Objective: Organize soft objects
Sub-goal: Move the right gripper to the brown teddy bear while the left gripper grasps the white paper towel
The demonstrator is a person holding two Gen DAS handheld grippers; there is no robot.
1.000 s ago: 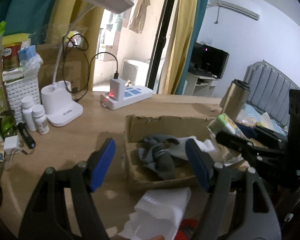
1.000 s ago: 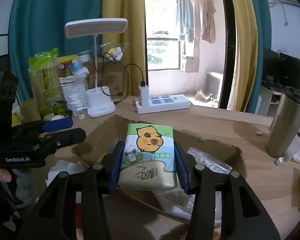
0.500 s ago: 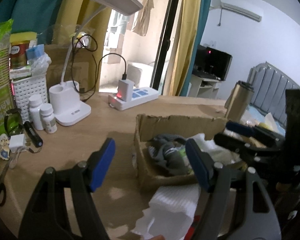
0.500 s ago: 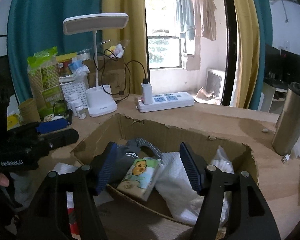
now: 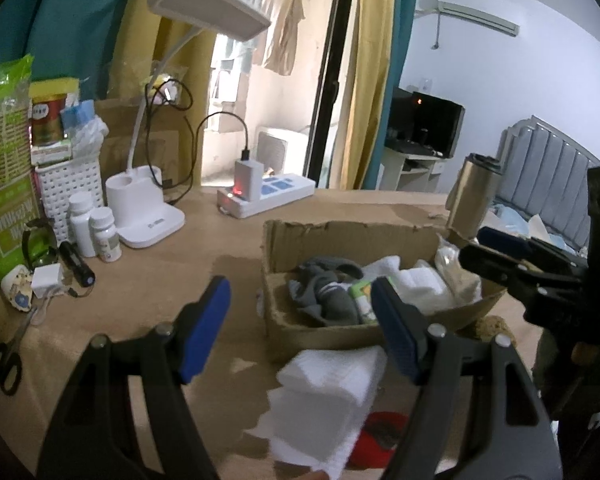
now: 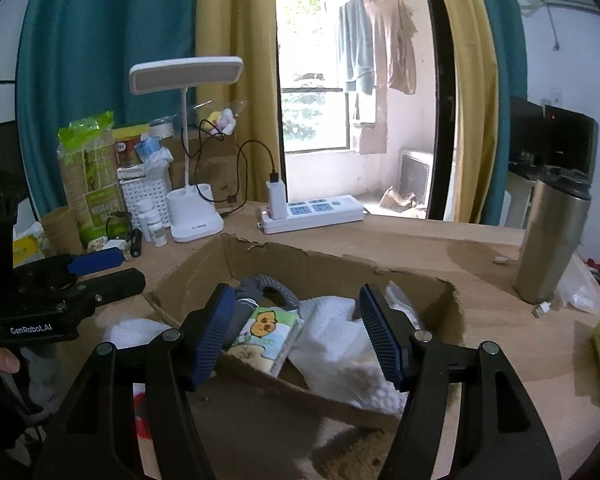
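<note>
Several soft things already lie in the torn cardboard box [image 6: 340,264] at the middle of the wooden table [image 6: 440,240]: a tissue pack [image 6: 266,334] printed with a cartoon animal, leaning on its side against grey socks [image 5: 324,292], with white foam sheets [image 6: 332,332] to its right. One more stack of white foam wrap [image 5: 332,396] sits outside the box, on the table just in front of its near wall.

The right gripper [image 6: 298,332] hangs over the near edge of the box, jaws apart and holding nothing, the tissue pack showing between them. The left gripper [image 5: 300,320] hovers above the loose foam wrap, jaws also wide apart and empty.

Likely risks, judged from this layout: the foam wrap looks thin and layered, so a pinch may lift only the top sheets and leave the rest behind. The box walls are ragged and light, so a gripper dragging across the rim could shove or tip the whole box. The two grippers are near each other and could collide over the box.

Around the box: a steel tumbler [image 6: 552,240] stands to the right, well apart. Behind it are a white power strip [image 6: 312,214] with a charger plugged in, a white desk lamp [image 6: 192,152], two small pill bottles [image 5: 94,228], a white basket [image 5: 66,184] and scissors [image 5: 8,356] at the far left edge. A red object [image 5: 376,436] lies partly under the foam wrap; what it is cannot be told.
</note>
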